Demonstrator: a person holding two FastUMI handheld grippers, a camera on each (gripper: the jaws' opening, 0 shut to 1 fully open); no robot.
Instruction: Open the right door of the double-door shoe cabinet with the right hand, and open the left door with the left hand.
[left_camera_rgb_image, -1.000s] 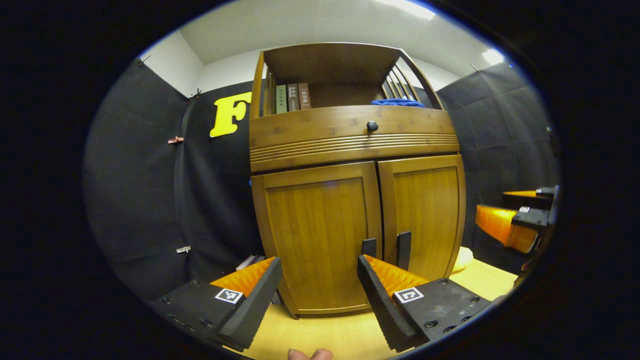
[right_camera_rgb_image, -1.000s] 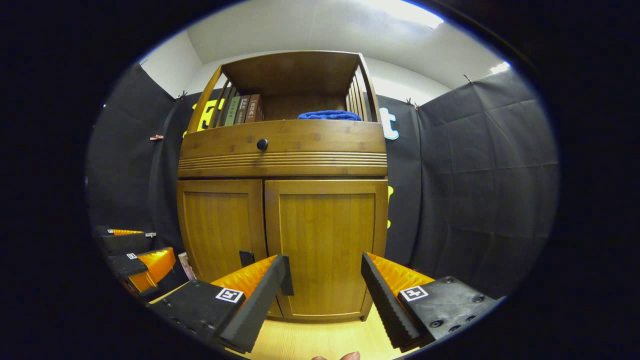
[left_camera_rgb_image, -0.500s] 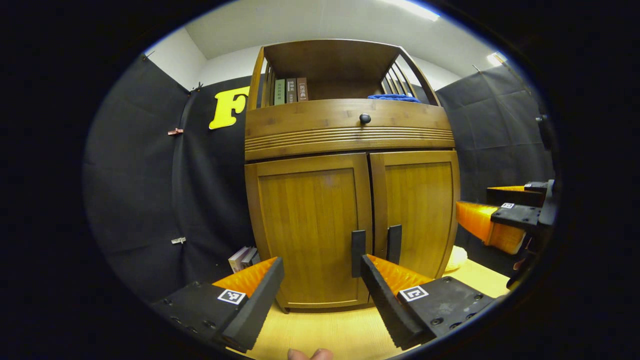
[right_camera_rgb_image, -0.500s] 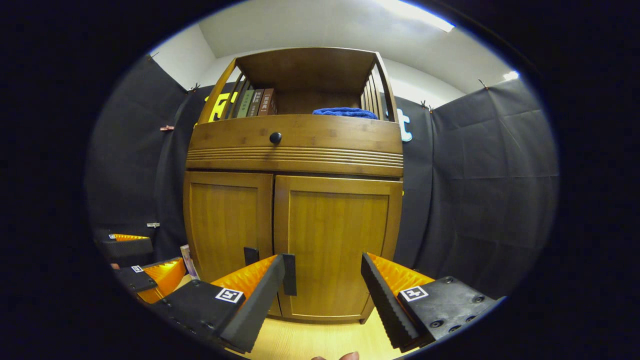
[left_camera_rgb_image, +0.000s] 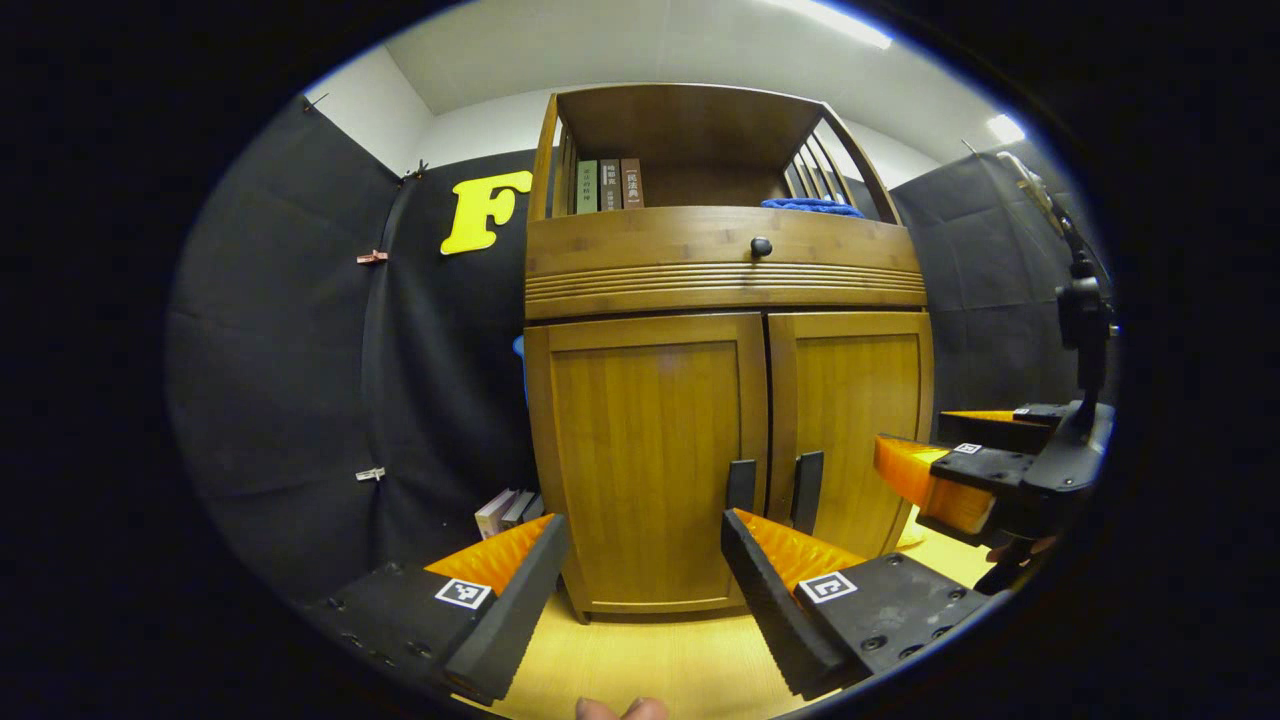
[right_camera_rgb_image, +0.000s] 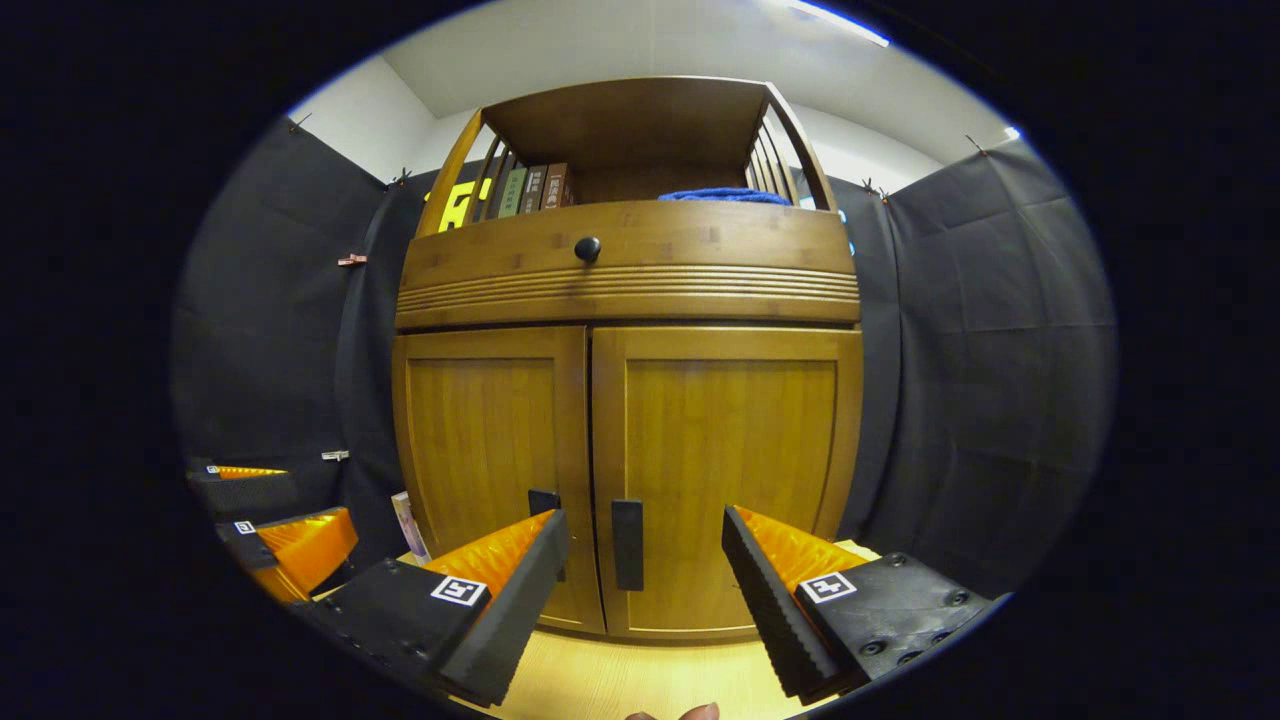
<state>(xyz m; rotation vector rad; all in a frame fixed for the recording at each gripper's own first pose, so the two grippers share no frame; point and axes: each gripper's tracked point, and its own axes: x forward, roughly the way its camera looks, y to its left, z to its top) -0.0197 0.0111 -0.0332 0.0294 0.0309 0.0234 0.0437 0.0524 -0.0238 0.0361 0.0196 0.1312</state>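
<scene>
Right door (right_camera_rgb_image: 735, 480) handle (right_camera_rgb_image: 627, 545) now between right jaws, doors shut

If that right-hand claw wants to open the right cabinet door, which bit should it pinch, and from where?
Probably the dark upright handle low on the right door, beside the centre seam. It is a narrow vertical bar standing off the shut door, so the open right gripper would come straight in from the front, one finger each side, then pull.
</scene>
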